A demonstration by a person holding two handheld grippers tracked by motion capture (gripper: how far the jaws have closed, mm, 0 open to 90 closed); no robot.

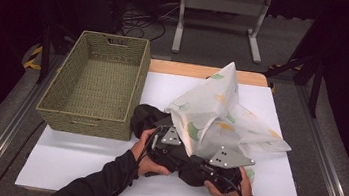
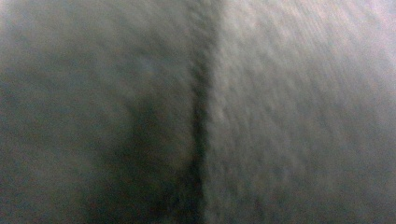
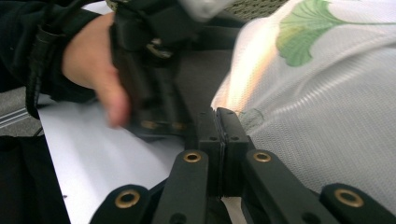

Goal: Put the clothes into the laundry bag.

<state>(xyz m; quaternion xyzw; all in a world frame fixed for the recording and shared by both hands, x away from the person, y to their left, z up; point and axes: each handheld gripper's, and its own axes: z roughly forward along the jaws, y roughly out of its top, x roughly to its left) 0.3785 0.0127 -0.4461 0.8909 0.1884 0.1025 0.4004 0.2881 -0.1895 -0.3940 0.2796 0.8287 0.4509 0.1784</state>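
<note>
A white-topped table [image 1: 79, 159] carries the items. A woven basket [image 1: 94, 83] sits at its left; a dark garment [image 1: 147, 117] and leaf-printed cloth [image 1: 221, 111] lie beside it.

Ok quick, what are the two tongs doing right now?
Left tongs: pressed into grey fabric; open or shut cannot be told.
Right tongs: shut, beside the white leaf-print mesh cloth; a pinch cannot be told.

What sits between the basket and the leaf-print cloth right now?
A dark cloth, bunched on the white board against the basket and running under the leaf-print cloth; seen in the high view.
</note>
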